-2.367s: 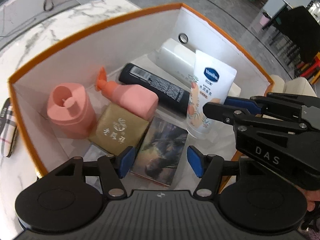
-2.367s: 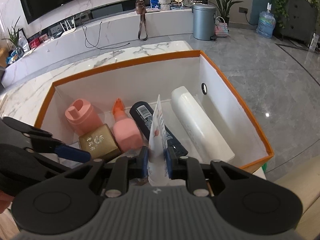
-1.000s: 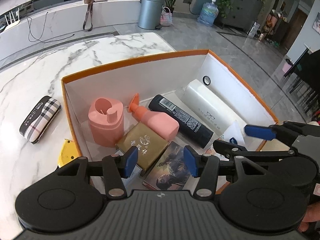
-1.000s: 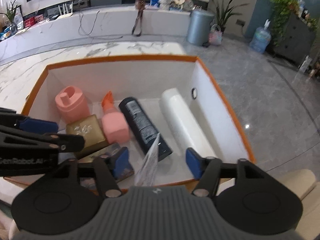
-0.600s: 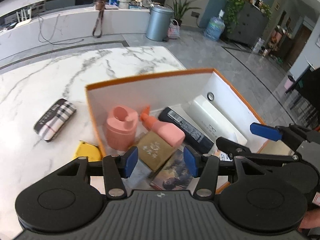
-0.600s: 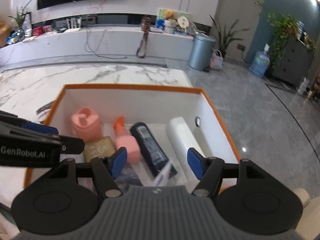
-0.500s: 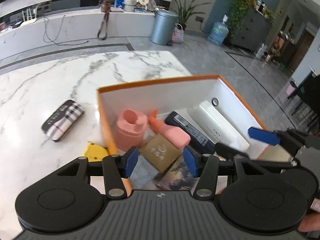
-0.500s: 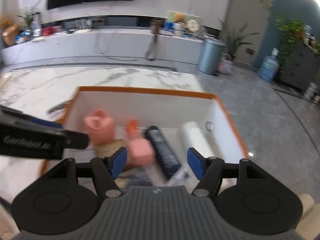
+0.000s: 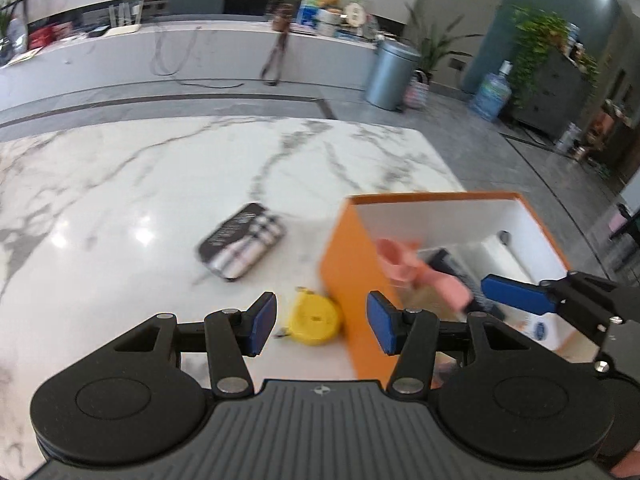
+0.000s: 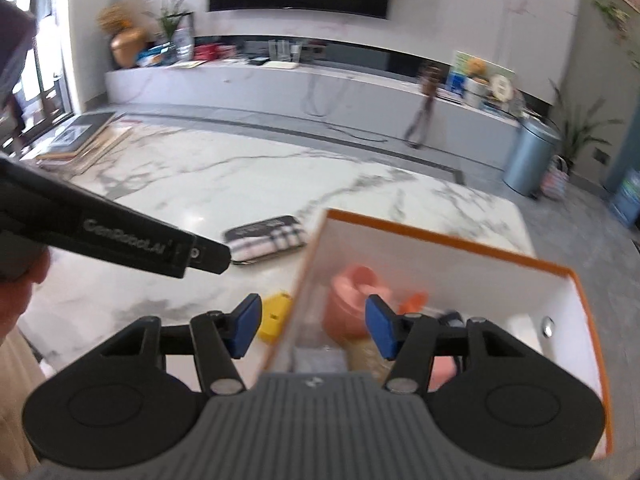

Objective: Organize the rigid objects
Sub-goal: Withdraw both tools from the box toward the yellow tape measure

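Both my grippers have swung left since a second ago, from over the box toward the bare table. My left gripper (image 9: 322,324) holds nothing, its fingers (image 9: 262,322) moderately apart above the yellow tape measure (image 9: 316,316), which lies on the table (image 9: 120,208) just beside the orange box (image 9: 348,264). My right gripper (image 10: 314,326) is also empty, its fingers (image 10: 246,326) closing, straddling the box's left wall. Inside the box lie a pink bottle (image 10: 354,294), blurred, and other items. Farther out on the marble, the plaid case (image 9: 242,246) lies apart from the box.
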